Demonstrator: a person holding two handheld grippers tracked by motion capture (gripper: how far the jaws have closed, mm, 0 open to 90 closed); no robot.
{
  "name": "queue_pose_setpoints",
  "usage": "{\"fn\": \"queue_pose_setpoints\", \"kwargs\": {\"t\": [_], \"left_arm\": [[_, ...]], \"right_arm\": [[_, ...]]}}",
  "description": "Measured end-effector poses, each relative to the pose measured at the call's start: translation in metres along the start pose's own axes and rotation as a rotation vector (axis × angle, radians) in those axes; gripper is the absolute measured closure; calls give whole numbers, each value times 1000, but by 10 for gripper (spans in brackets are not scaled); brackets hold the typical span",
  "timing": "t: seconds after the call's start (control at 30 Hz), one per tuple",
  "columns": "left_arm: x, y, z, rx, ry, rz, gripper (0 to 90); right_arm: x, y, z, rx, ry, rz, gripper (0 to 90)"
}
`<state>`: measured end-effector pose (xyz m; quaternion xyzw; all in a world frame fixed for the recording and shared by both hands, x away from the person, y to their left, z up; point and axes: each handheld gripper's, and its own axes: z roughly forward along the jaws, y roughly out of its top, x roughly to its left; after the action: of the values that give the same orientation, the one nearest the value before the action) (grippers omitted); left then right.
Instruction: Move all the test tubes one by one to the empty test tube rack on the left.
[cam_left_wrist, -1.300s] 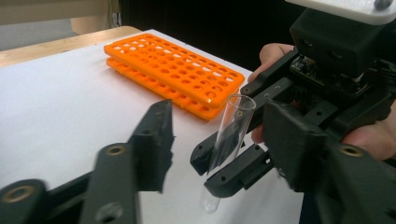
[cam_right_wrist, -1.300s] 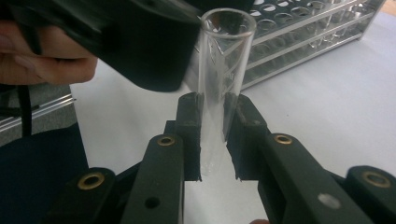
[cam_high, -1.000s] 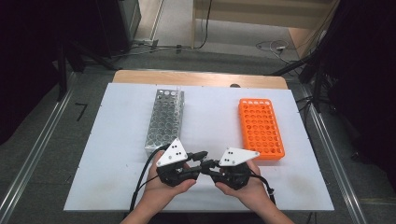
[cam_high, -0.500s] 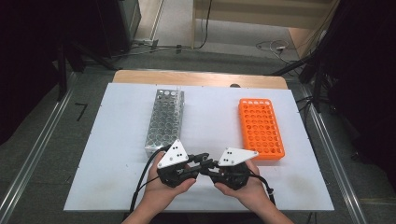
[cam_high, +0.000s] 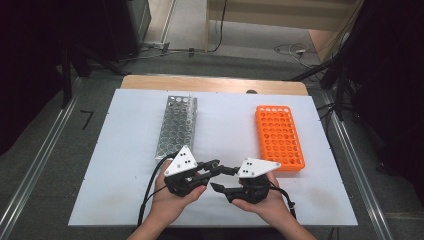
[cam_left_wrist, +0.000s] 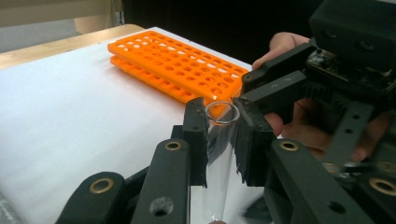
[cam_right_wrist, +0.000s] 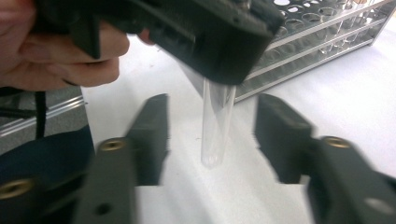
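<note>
A clear test tube (cam_left_wrist: 217, 168) stands between the pads of my left gripper (cam_left_wrist: 223, 122), which is shut on it just below its rim. In the right gripper view the same tube (cam_right_wrist: 215, 126) hangs down from the left gripper's body (cam_right_wrist: 201, 32). My right gripper (cam_right_wrist: 215, 119) has just been opening. Its jaws stand apart on either side of the tube's lower end without touching it. In the high view the left gripper (cam_high: 219, 167) and the right gripper (cam_high: 223, 178) meet tip to tip near the front of the white board (cam_high: 125, 165).
An orange tube rack (cam_high: 280, 137) lies at the right of the board, close behind the right hand. A metal rack (cam_high: 177, 125) with several holes stands at the middle left. The board's wooden far edge (cam_high: 210, 84) borders the floor.
The right gripper's jaws have spread apart; earlier they were closed near the left gripper's tips. Both hands stay in the same place.
</note>
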<state>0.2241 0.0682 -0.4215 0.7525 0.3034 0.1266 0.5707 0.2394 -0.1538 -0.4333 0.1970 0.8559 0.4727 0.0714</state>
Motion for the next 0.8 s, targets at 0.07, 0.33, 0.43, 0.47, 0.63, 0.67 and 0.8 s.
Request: {"fn": "queue_pose_setpoints", "kwargs": {"t": [0.07,0.33,0.43,0.47,0.63,0.67,0.8], "left_arm": [[3,2,-1,-3,8,-5,752],[15,10,-6,-20,44,-21,752],[20,14,-7,-19,61,-19,753],[22,15,-7,-19,66,-18,753],[31,22,-8,-25,84,-20,752],[33,23,-8,-25,88,-22,752],[39,27,-8,-29,98,-22,753]], "right_arm": [[-1,0,-4,-7,-11,3,229],[-12,-12,-23,-34,-42,50,0],[-17,-19,-33,-47,-45,63,0],[-19,-21,-36,-50,-58,64,0],[-27,-30,-53,-73,-75,90,0],[-28,-31,-56,-76,-78,95,0],[-33,-38,-66,-90,-100,107,0]]}}
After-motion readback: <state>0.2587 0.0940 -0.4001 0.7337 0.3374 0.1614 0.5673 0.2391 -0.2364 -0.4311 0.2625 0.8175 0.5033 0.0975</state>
